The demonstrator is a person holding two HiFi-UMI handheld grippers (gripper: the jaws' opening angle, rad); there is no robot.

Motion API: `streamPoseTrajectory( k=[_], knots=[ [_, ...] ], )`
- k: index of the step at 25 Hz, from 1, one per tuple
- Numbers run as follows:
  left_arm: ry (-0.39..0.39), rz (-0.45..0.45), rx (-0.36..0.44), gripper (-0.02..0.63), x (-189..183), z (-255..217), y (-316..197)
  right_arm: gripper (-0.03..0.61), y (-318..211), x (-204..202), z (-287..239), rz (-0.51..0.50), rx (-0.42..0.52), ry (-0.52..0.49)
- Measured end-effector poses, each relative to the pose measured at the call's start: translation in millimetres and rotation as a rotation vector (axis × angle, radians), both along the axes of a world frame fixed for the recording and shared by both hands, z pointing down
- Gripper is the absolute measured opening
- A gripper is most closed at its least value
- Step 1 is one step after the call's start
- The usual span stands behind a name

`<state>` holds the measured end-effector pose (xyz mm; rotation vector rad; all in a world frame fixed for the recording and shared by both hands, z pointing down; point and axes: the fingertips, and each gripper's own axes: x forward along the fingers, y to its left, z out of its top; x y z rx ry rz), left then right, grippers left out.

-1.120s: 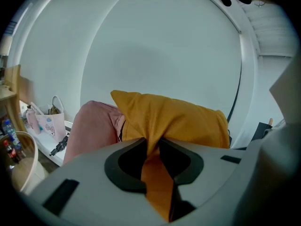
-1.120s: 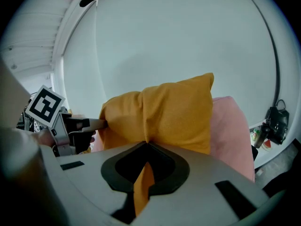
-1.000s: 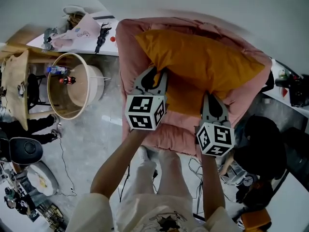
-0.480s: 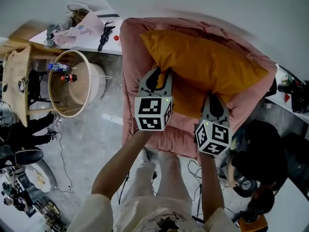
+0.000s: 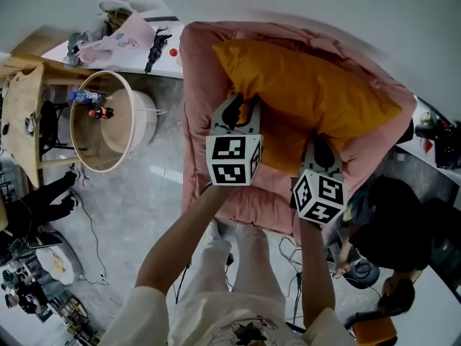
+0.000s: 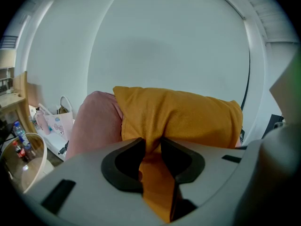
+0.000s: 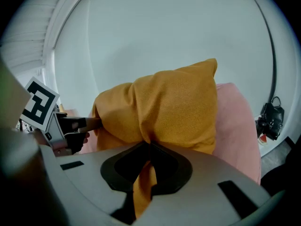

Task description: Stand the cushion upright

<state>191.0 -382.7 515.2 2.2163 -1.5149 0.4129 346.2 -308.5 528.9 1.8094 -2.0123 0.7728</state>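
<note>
Orange cushion (image 5: 310, 96) on pink padded seat (image 5: 198, 85): leans back vs seat's rear, prob. not fully upright. Gripped at near edge by L gripper (image 5: 241, 107), jaws just opening a bit, cloth pinched between. Gripped further right by R gripper (image 5: 320, 141), jaws tight together on fabric

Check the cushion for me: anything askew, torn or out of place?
Nothing torn or spilled. The orange cushion sits slanted across the pink seat. Its lower edge is bunched where the left gripper, jaws just easing open, and the right gripper pinch the fabric.
</note>
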Motion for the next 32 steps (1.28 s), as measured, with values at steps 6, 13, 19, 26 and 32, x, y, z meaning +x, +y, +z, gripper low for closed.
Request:
streamPoseTrajectory(
  k=[6,13,19,26,32],
  knots=[
    [0.001,0.009,0.0,0.122,-3.2,-1.7,-0.7,0.035,1.0,-1.6,-2.0,-0.002,0.0,0.002],
    [0.01,-0.022,-0.002,0.181,-18.1,-10.2,13.1,0.112,13.9,-1.2,-13.7,0.013,0.023,-0.093],
    [-0.004,-0.009,0.02,0.196,-21.9,-21.0,24.7,0.124,28.7,-4.9,-27.8,0.021,0.035,-0.047],
    [0.014,0.027,0.054,0.196,-24.2,-50.0,42.3,0.124,38.8,-16.6,-65.6,0.014,0.099,0.015],
    [0.019,0.06,0.098,0.146,-30.0,-78.8,71.4,0.123,51.9,-29.1,-88.0,0.011,0.131,0.057]
  ],
)
